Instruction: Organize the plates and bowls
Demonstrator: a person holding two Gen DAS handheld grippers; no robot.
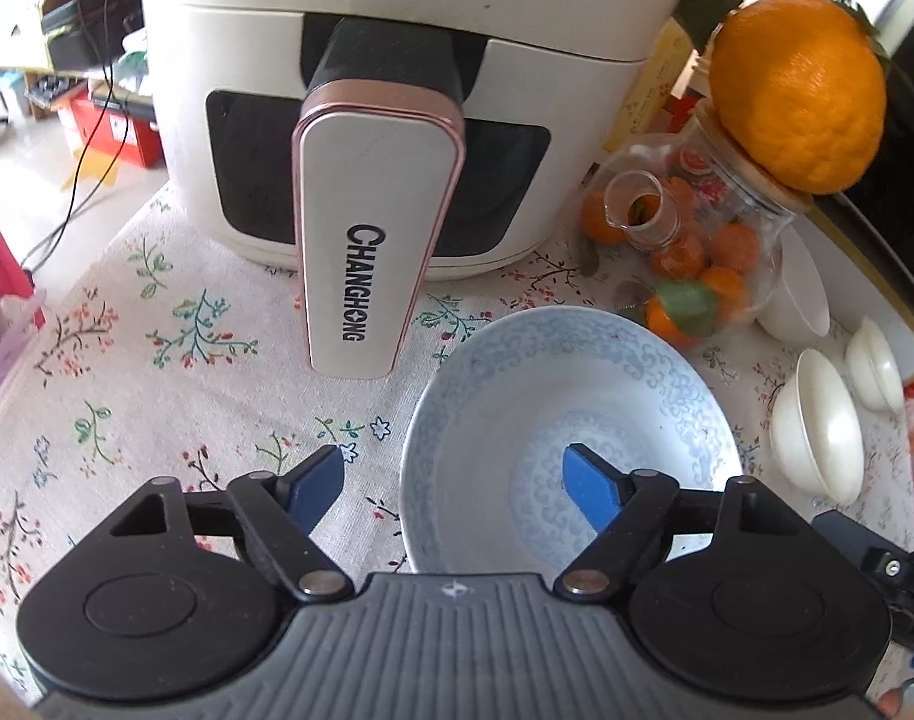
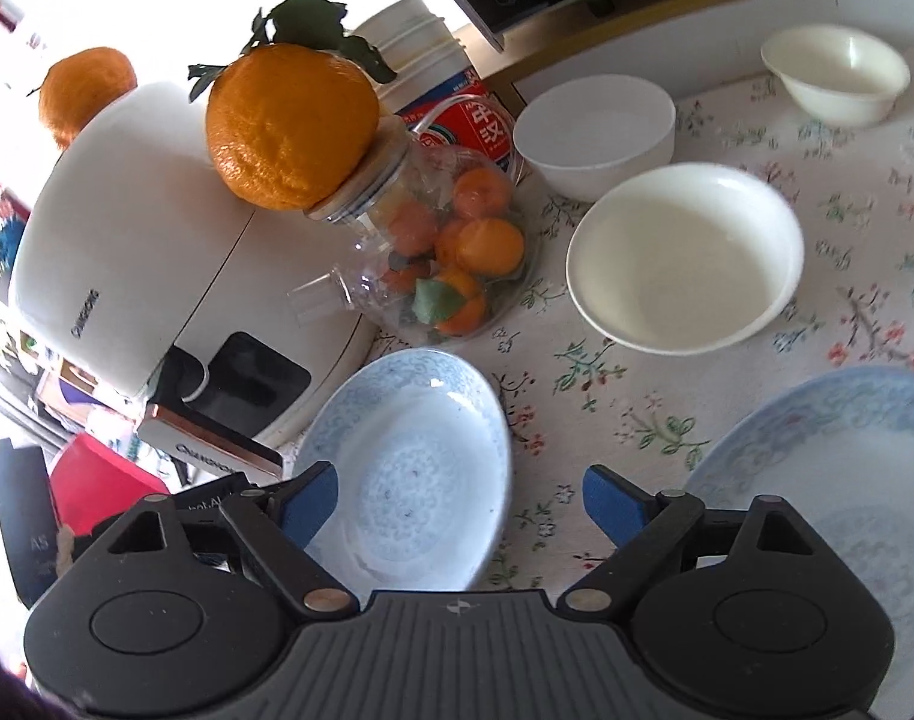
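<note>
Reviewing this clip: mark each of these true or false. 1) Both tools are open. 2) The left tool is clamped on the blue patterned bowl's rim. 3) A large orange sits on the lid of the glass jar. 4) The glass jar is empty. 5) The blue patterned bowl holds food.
1) True. The left tool and right tool both have their fingers spread apart.
2) False. It is open, with one finger over the blue patterned bowl and the other outside its rim, gripping nothing.
3) True. The large orange rests on the glass jar.
4) False. It holds small oranges.
5) False. It looks empty.
</note>
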